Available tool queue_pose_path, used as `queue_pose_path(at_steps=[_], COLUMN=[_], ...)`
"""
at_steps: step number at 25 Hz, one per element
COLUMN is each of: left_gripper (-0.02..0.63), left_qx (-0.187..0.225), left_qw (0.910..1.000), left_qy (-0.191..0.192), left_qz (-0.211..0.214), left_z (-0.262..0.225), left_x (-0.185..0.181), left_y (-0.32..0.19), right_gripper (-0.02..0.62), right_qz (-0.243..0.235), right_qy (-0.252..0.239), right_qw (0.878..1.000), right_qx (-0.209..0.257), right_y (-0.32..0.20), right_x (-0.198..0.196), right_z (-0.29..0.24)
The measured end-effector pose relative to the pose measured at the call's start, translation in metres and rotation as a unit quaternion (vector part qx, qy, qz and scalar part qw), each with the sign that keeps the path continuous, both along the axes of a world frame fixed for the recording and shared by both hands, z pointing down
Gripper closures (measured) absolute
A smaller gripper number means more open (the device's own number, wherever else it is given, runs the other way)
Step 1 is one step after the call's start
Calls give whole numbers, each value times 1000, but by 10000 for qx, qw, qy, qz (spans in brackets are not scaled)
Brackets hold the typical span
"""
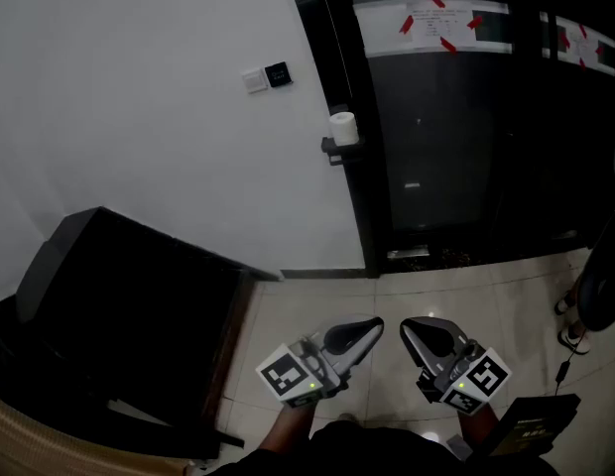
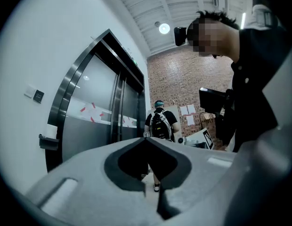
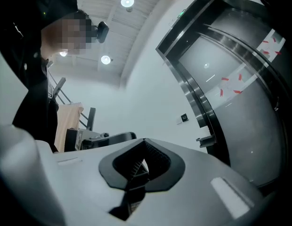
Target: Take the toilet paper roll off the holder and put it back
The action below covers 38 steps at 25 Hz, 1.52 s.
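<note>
Left tool (image 1: 375,324), right tool (image 1: 407,326) shut; roll (image 1: 344,128) on holder (image 1: 337,149); cabinet (image 1: 119,305) left.

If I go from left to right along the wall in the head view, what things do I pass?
black cabinet → wall switches → toilet paper roll → dark door with red tape
</note>
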State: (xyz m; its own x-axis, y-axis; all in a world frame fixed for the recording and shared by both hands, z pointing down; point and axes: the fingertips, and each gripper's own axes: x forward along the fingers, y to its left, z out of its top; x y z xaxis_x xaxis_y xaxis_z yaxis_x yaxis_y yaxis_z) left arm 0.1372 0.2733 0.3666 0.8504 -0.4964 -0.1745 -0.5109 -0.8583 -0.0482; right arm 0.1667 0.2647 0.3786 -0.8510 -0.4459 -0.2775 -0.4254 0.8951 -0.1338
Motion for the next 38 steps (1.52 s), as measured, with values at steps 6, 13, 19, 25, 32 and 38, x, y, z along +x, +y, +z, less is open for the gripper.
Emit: queue_pose_path(at_steps=[6,13,19,25,32,38], left_gripper=[611,611,611,611,611,611], left_qx=[4,55,146,135,52,-18], left_qw=[9999,9998,9988,9986,9975,9972], left_qy=[45,184,426,419,503,455], left_qz=[-126,-26,193,282,499,586], left_z=[0,8,6,-7,-12,-11], left_x=[-15,-47,-86,-137,-175,-177], left_y=[-24,-96,-191,-281,-373,-386], right_gripper=[594,594,594,594,594,594], right_qz=[-115,59,260,334,592,671], right_qy=[41,305,496,590,596,531], right_qw=[9999,9995,9984,9977,9965,9963], right_qx=[3,-13,49,0,-43,-107], right_y=[-20,-86,-184,-276,-368,-387], right_x=[-13,-39,-80,-134,-174,-176], right_z=[0,13,15,-5,-13,-10])
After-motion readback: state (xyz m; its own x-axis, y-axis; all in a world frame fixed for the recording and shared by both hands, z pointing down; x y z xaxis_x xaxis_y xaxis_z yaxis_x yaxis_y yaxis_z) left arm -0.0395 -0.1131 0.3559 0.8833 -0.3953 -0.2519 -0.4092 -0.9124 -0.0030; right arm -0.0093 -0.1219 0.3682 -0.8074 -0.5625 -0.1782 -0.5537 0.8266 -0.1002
